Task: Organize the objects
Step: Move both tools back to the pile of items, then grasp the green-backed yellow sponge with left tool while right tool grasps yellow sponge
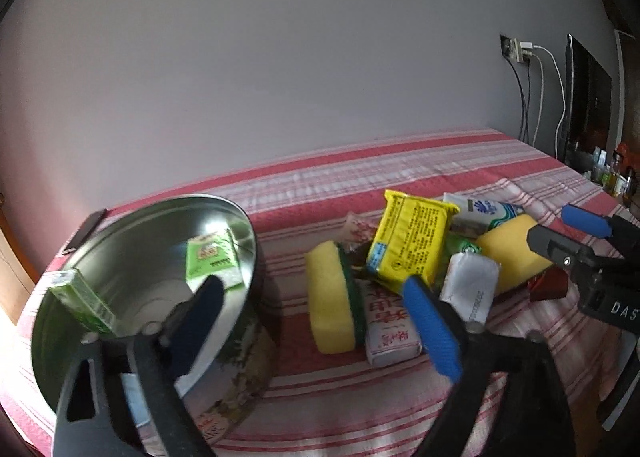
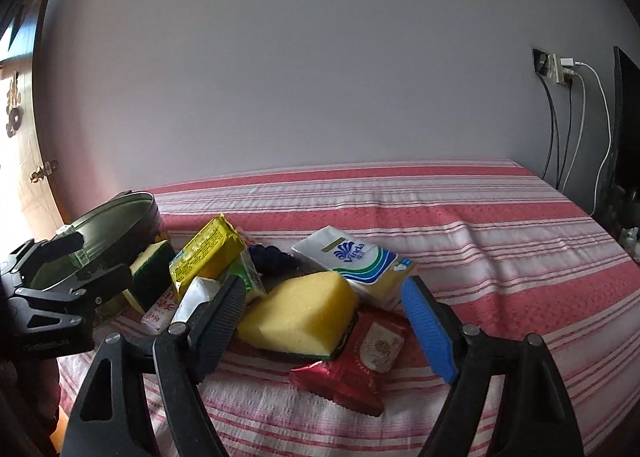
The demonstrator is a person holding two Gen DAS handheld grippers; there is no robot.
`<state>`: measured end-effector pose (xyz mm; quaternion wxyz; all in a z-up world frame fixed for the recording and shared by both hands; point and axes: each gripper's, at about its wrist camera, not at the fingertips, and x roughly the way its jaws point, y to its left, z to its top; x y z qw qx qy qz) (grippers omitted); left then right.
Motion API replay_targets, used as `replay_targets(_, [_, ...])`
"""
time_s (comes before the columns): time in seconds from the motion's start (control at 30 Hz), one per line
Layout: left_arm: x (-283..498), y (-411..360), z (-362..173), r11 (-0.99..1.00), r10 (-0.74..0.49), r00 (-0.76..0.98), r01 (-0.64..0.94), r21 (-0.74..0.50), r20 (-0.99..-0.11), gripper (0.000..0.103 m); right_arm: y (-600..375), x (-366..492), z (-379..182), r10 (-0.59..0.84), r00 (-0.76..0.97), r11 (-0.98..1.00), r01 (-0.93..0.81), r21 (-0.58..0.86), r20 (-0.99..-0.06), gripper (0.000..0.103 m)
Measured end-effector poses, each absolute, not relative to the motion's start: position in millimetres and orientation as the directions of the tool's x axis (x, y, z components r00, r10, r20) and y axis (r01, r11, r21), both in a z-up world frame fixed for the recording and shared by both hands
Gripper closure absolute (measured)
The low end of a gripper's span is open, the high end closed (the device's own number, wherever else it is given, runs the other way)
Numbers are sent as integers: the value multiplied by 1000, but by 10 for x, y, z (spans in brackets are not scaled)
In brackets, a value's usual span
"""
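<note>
Both grippers wide open over a heap of packets on a striped bed.

The left gripper (image 1: 320,321) holds nothing, straddling the round tin's (image 1: 224,389) right rim and a yellow sponge (image 1: 332,297). The right gripper (image 2: 324,321) is empty too; a second sponge (image 2: 300,313) lies between its fingers, seemingly untouched. Red-and-white bedcover (image 2: 500,241), plain wall behind, cables far right.
</note>
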<state>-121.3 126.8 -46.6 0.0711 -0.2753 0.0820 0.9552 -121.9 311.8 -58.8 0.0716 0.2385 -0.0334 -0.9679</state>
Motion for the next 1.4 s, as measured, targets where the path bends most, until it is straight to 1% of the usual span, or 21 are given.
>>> replay_targets(0.17, [-1237, 1306, -527, -977, 68, -839, -165, 133, -539, 19, 3124, -1206, -632, -158, -879, -987, 120, 111, -450, 21])
replay_targets(0.33, [-1162, 1380, -524, -974, 42, -862, -149, 173, -506, 21, 3167, -1227, -659, -180, -873, -981, 127, 145, -453, 21])
replay_targets(0.5, [-1092, 1396, -495, -974, 82, -867, -174, 145, -491, 21, 3181, -1213, -669, -187, -872, -979, 126, 162, -452, 21])
replay_targets(0.57, [-1121, 1393, -506, -972, 124, -846, -209, 109, -518, 21, 3176, -1215, -674, -188, -871, -979, 128, 161, -453, 21])
replay_targets(0.7, [-1248, 1337, -558, -974, 147, -798, -218, 52, -585, 22, 3155, -1241, -687, -189, -863, -979, 132, 152, -468, 21])
replay_targets(0.8, [-1291, 1357, -556, -974, 141, -791, -219, 60, -595, 23, 3135, -1277, -700, -187, -850, -981, 132, 144, -493, 21])
replay_targets(0.87, [-1305, 1402, -579, -973, 119, -795, -212, 88, -595, 24, 3115, -1306, -709, -179, -841, -983, 128, 133, -511, 21])
replay_targets(0.93, [-1325, 1460, -602, -970, 93, -794, -207, 124, -601, 31, 3106, -1309, -714, -172, -839, -984, 124, 126, -516, 21])
replay_targets(1.0, [-1317, 1474, -613, -967, 82, -798, -209, 146, -597, 34, 3103, -1333, -721, -162, -835, -986, 116, 121, -525, 21])
replay_targets(1.07, [-1312, 1483, -615, -965, 64, -806, -199, 169, -588, 43, 3086, -1357, -729, -160, -829, -987, 118, 111, -536, 21])
replay_targets(1.1, [-1308, 1485, -615, -965, 56, -809, -195, 177, -585, 49, 3073, -1372, -732, -154, -826, -988, 117, 103, -542, 21])
replay_targets(1.13, [-1306, 1483, -612, -965, 52, -813, -191, 182, -580, 54, 3054, -1384, -734, -147, -823, -989, 116, 91, -549, 21])
replay_targets(1.17, [-1315, 1470, -610, -965, 55, -811, -194, 178, -583, 66, 3033, -1387, -735, -142, -823, -990, 119, 79, -550, 24])
replay_targets(1.2, [-1325, 1452, -613, -966, 63, -805, -197, 165, -590, 75, 3015, -1391, -740, -141, -821, -990, 123, 69, -553, 34])
replay_targets(1.23, [-1329, 1414, -607, -970, 73, -802, -194, 143, -593, 75, 2999, -1406, -752, -142, -815, -990, 129, 63, -562, 40])
replay_targets(1.27, [-1324, 1399, -604, -971, 85, -800, -201, 132, -594, 75, 2991, -1412, -759, -153, -811, -988, 142, 64, -565, 49])
replay_targets(1.4, [-1279, 1397, -578, -967, 115, -808, -225, 123, -578, 77, 2997, -1428, -761, -173, -806, -984, 159, 74, -566, 54])
